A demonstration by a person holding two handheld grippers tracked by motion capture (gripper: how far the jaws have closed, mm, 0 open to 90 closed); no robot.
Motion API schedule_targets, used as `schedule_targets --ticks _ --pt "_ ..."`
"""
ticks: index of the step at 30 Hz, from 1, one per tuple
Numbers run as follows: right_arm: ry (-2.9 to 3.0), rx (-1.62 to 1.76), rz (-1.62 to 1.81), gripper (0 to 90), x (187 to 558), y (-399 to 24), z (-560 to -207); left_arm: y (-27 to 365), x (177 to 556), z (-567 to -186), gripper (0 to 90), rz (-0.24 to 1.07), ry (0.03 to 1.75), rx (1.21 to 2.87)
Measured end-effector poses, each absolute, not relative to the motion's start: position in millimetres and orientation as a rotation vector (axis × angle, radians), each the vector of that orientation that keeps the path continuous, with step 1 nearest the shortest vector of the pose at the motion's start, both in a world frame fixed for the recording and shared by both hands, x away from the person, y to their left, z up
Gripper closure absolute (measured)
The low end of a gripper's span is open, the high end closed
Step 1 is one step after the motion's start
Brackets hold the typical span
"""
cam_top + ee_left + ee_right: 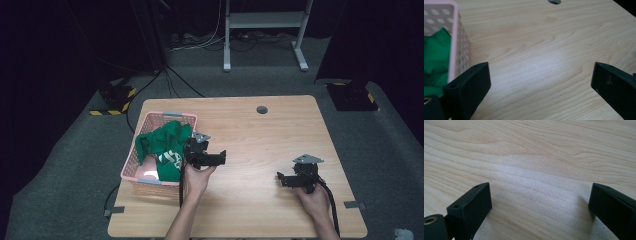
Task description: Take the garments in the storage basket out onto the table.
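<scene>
Green shirt (pixel 165 145) is bunched in the pink basket (pixel 134 161), left gripper (pixel 223 158) just beside it, right gripper (pixel 280 179) well apart, both spread wide and empty, probably ready to fish it out.

A crumpled green garment (pixel 165 145) with white print is piled in a pink perforated basket (pixel 131 165) at the table's left edge, with one fold draped over the basket's right rim.

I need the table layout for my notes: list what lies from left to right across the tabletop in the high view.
Pink basket holding the green garment → left tongs, open, beside the basket → round hole in the tabletop → right tongs, open over bare wood.
</scene>
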State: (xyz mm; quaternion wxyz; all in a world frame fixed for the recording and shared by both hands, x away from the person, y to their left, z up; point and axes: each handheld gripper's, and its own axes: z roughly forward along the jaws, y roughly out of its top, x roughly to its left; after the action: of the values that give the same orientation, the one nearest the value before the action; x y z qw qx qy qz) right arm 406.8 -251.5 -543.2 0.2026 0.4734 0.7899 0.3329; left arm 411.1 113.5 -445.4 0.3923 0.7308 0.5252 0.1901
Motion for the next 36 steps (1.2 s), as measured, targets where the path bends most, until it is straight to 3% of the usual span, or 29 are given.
schedule_targets --ticks 19,36 --pt "2.206 1.318 0.929 4.8 407.2 -251.5 -543.2 166.1 410.3 -430.0 4.8 0.57 1.419 1.81" --pt "2.227 1.297 0.939 5.0 407.3 -249.9 -543.1 206.5 426.4 -450.3 3.8 0.566 1.596 1.835"
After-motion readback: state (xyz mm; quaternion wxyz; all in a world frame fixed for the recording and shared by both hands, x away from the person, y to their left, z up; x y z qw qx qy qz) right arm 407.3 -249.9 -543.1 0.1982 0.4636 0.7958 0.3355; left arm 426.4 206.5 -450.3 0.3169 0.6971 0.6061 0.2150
